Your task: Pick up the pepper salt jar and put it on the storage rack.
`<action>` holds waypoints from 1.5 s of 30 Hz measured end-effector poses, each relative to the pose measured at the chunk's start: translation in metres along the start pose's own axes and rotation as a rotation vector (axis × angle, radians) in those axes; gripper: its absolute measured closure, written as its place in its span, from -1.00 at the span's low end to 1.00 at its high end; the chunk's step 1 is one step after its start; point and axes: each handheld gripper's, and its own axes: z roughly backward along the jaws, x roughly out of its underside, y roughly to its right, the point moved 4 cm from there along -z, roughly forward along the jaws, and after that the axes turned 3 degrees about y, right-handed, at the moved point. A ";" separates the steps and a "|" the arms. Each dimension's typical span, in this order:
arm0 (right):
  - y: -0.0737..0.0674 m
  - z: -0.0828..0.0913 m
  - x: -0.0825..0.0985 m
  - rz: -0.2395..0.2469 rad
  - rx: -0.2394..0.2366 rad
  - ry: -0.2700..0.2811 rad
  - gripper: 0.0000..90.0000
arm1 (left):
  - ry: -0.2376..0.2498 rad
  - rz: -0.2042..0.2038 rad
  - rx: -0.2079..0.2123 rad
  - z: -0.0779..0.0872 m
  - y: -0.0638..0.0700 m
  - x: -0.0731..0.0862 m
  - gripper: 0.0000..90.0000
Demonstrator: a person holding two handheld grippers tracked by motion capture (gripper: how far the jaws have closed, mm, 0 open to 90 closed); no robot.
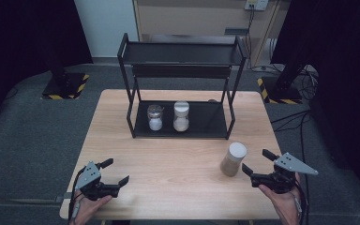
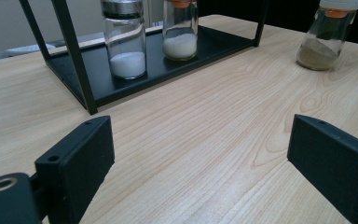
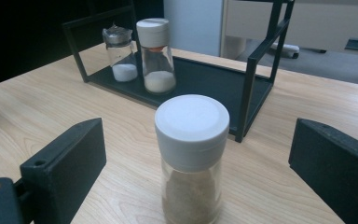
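Nearest the lens in the right gripper view, the two black jaws of the right gripper (image 3: 196, 172) stand wide apart with the brown spice jar (image 3: 192, 158) upright between them, its glass touching neither pad. In the high view that jar (image 1: 233, 159) stands at the lower right of the wooden table (image 1: 178, 154), just left of the gripper.

It looks a light thing, being only part full of brown powder, but it is glass: stiff, smooth, likely slippery and breakable if it tips. I would close on the glass body below the white screw lid, squarely and low enough that it cannot pivot.

Lower left in the high view, the left gripper (image 1: 114, 171) is open too, holding nothing.

Farther back, the black two-tier rack (image 1: 180, 132) carries a metal-capped shaker (image 1: 155, 117) and a white-lidded jar (image 1: 181, 116) on its bottom shelf.
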 end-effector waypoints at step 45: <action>0.005 -0.072 0.000 0.018 -0.018 -0.140 -0.26 | 0.008 0.003 0.000 0.001 0.000 0.000 -0.87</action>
